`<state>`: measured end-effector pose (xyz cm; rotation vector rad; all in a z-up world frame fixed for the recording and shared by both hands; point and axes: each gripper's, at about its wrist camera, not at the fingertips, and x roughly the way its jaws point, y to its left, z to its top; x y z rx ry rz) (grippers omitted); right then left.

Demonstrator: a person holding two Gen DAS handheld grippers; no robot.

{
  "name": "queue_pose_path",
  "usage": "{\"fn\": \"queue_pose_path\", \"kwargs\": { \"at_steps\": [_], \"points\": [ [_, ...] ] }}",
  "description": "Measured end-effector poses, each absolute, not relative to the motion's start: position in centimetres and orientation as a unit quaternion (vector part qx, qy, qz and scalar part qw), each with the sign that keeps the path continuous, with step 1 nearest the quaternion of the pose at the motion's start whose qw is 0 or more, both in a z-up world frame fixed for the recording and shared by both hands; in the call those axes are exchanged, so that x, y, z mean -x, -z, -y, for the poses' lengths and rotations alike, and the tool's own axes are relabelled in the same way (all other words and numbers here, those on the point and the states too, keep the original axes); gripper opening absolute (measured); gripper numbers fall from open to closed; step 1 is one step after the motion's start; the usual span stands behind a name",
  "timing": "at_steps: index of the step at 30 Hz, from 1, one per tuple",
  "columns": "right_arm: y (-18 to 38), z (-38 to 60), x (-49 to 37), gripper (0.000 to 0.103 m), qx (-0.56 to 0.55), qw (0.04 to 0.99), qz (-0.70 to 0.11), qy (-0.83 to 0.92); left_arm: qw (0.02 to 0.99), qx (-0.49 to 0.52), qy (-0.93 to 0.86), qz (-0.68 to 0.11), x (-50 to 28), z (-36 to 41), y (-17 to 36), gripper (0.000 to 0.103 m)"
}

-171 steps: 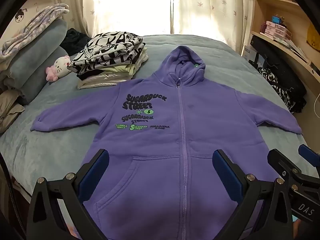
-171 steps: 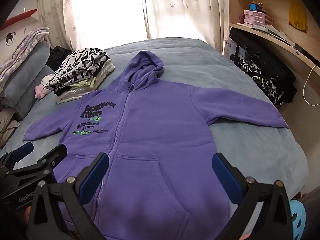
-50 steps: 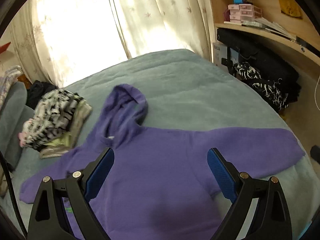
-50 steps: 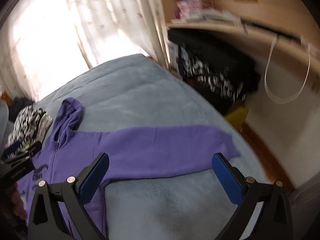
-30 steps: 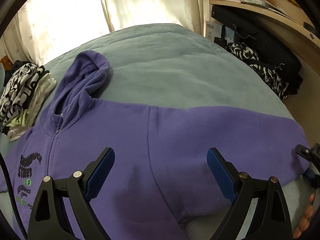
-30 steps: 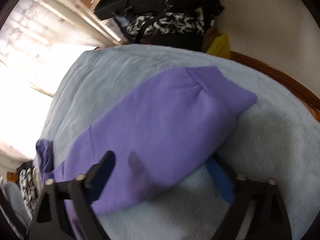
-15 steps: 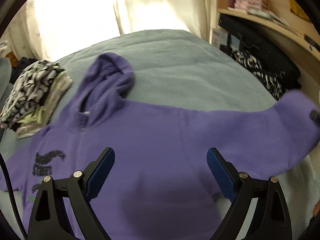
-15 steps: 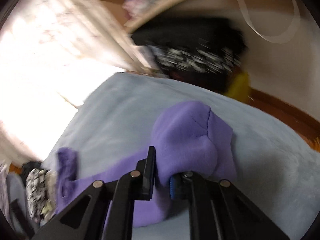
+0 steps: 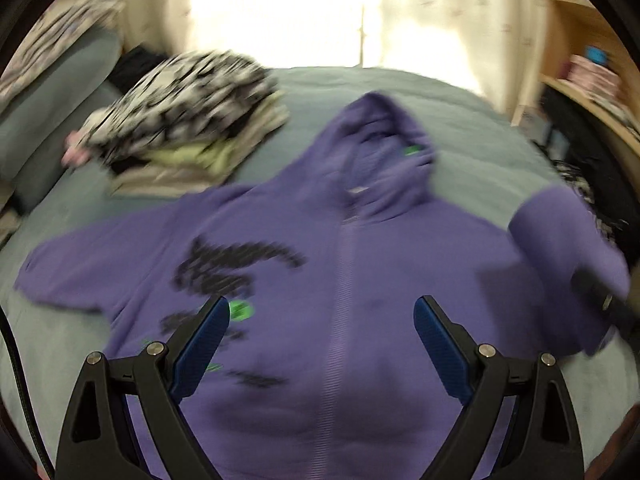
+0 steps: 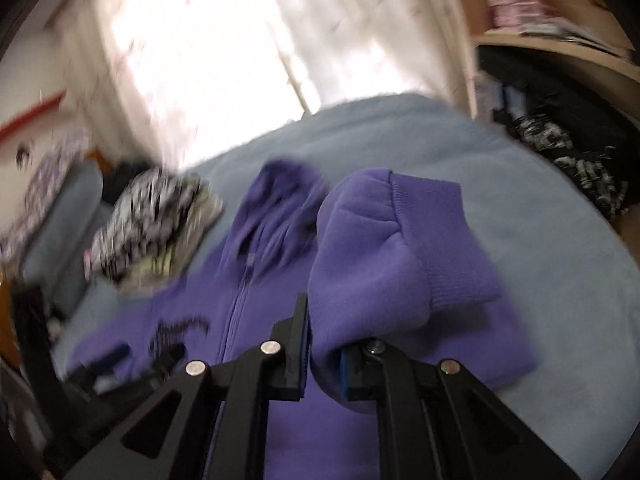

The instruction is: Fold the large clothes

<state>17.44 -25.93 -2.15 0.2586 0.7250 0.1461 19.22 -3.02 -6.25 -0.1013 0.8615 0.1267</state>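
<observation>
Pinching the hoodie (image 10: 280, 420) sleeve cuff (image 10: 452, 248), right claw (image 10: 324, 360); grip hidden leftward.

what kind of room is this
Most likely a bedroom: the purple hoodie lies spread on a bed with a grey-blue cover, a stack of folded clothes sits on it, curtains hang over a bright window behind, and wooden shelves line the side.
</observation>
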Motion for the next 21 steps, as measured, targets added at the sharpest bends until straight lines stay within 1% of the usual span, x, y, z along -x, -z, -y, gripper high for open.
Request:
{"fn": "queue_pose_path", "kwargs": {
  "at_steps": [2, 3, 4, 5, 6, 8, 9, 10, 11, 12, 13, 16, 21],
  "points": [
    [4.1, 23.2, -17.7, 0.011, -0.099, 0.917, -0.38, -0.078, 0.893, 0.078, -0.075, -0.437, -19.4, 0.8, 7.7, 0.092],
    [5.2, 21.9, -17.9, 0.011, -0.082, 0.912, -0.394, -0.079, 0.889, 0.09, -0.078, -0.442, -19.3, -0.1, 8.2, 0.089],
    [6.3, 20.8, -18.0, 0.011, -0.066, 0.907, -0.407, -0.082, 0.886, 0.098, -0.082, -0.446, -19.1, -0.8, 8.7, 0.083],
    [7.1, 20.1, -17.7, 0.012, -0.056, 0.903, -0.417, -0.084, 0.883, 0.101, -0.085, -0.451, -19.1, -1.3, 9.3, 0.08],
    [7.9, 19.3, -17.6, 0.013, -0.047, 0.899, -0.427, -0.085, 0.881, 0.099, -0.09, -0.453, -19.0, -1.9, 9.8, 0.078],
    [8.9, 18.1, -17.3, 0.015, -0.027, 0.896, -0.435, -0.082, 0.881, 0.09, -0.099, -0.454, -18.8, -2.5, 10.4, 0.078],
    [9.3, 17.5, -17.1, 0.021, -0.014, 0.894, -0.44, -0.081, 0.881, 0.089, -0.101, -0.454, -18.5, -2.6, 10.5, 0.078],
    [9.5, 17.0, -17.0, 0.031, -0.006, 0.89, -0.447, -0.088, 0.881, 0.089, -0.1, -0.453, -18.4, -2.7, 10.6, 0.078],
    [9.7, 16.5, -17.0, 0.037, -0.002, 0.888, -0.451, -0.091, 0.881, 0.092, -0.098, -0.454, -18.2, -2.7, 10.6, 0.078],
    [9.8, 16.1, -16.8, 0.045, 0.003, 0.886, -0.453, -0.096, 0.879, 0.098, -0.093, -0.457, -18.2, -2.8, 10.6, 0.078],
    [9.8, 15.8, -16.5, 0.051, 0.008, 0.886, -0.453, -0.102, 0.878, 0.105, -0.087, -0.46, -18.2, -3.0, 10.6, 0.078],
    [9.7, 14.7, -16.0, 0.059, 0.022, 0.886, -0.451, -0.103, 0.876, 0.107, -0.078, -0.465, -18.3, -3.2, 10.6, 0.078],
    [9.4, 14.2, -15.1, 0.06, 0.008, 0.883, -0.457, -0.11, 0.88, 0.102, -0.063, -0.459, -17.7, -3.1, 9.8, 0.078]
  ]
}}
